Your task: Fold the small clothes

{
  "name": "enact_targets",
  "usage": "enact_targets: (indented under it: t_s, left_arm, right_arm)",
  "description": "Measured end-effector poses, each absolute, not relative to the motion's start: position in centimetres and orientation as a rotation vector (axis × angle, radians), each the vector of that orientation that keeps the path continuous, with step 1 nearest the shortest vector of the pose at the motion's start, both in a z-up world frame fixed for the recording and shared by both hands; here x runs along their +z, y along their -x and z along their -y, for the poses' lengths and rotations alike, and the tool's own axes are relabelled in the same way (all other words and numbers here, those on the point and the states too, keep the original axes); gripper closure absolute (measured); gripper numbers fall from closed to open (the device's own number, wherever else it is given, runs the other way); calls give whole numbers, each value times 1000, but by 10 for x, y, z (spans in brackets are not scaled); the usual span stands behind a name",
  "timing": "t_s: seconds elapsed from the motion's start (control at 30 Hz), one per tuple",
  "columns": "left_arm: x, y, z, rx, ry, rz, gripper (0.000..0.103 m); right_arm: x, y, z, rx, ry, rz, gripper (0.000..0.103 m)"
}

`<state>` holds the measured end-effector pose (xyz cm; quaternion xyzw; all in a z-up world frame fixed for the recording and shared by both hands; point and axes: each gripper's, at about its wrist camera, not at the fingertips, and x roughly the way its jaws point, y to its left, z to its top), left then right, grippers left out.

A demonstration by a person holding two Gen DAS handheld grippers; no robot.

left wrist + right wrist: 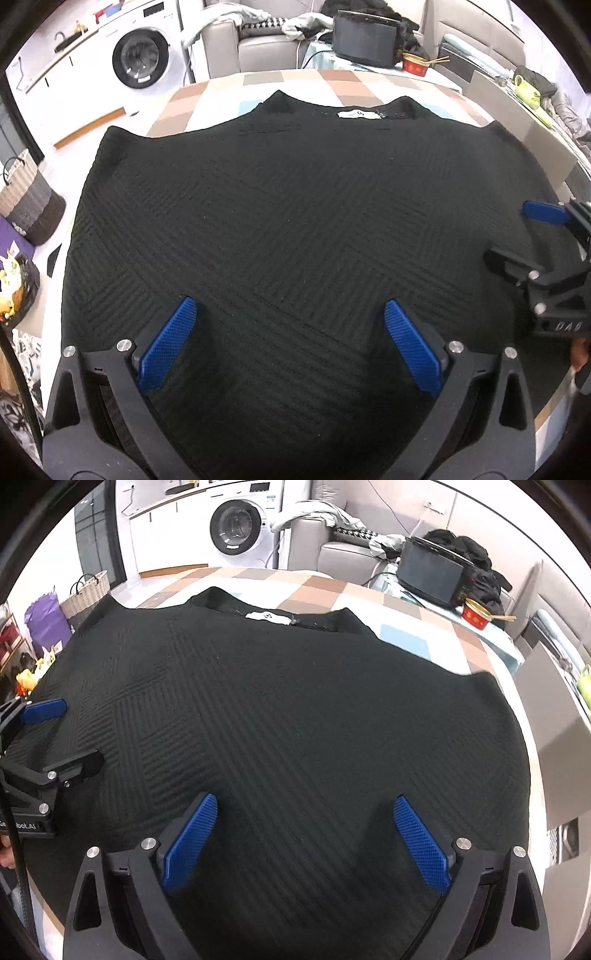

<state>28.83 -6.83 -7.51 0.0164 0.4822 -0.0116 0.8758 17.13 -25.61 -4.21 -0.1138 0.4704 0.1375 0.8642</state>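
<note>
A black ribbed knit top lies spread flat on the checked table, neckline with a white label at the far side. It also fills the right wrist view, label at the far edge. My left gripper is open and empty over the near hem, left of centre. My right gripper is open and empty over the near hem, right of centre. Each gripper shows in the other's view: the right gripper at the right edge, the left gripper at the left edge.
The checked tablecloth shows beyond the top. A dark box and a red bowl stand past the far edge. A washing machine, grey sofa and woven basket surround the table.
</note>
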Motion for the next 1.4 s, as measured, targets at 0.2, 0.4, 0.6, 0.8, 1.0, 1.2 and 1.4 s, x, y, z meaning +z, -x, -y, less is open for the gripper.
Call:
enact_targets:
  t_s: [0.2,0.4,0.6,0.8,1.0,1.2,1.4]
  left_arm:
    - [-78,-305,69,-21,-45,-1031,0]
    - [-77,-294,35,6,24,-1009,0]
    - [-78,-261,9,42,23,-990,0]
    - [-74,-219,8,34,-5,-966,1]
    - [-77,-205,21,-28,5,-952,0]
    - [-72,-181,5,29,-11,-952,1]
    - [-77,-149,-13,95,22,-963,1]
  right_arm:
    - [-45,-187,251,323,231,-998,5]
    - [-46,-191,289,229,186,-1023,4]
    - [-42,-176,319,175,127,-1018,3]
    - [-41,-140,322,161,151,-1021,3]
    - [-43,-113,309,237,129,-1011,3]
    - [-41,-101,322,121,237,-985,3]
    - [-42,-89,345,120,156,-1012,2]
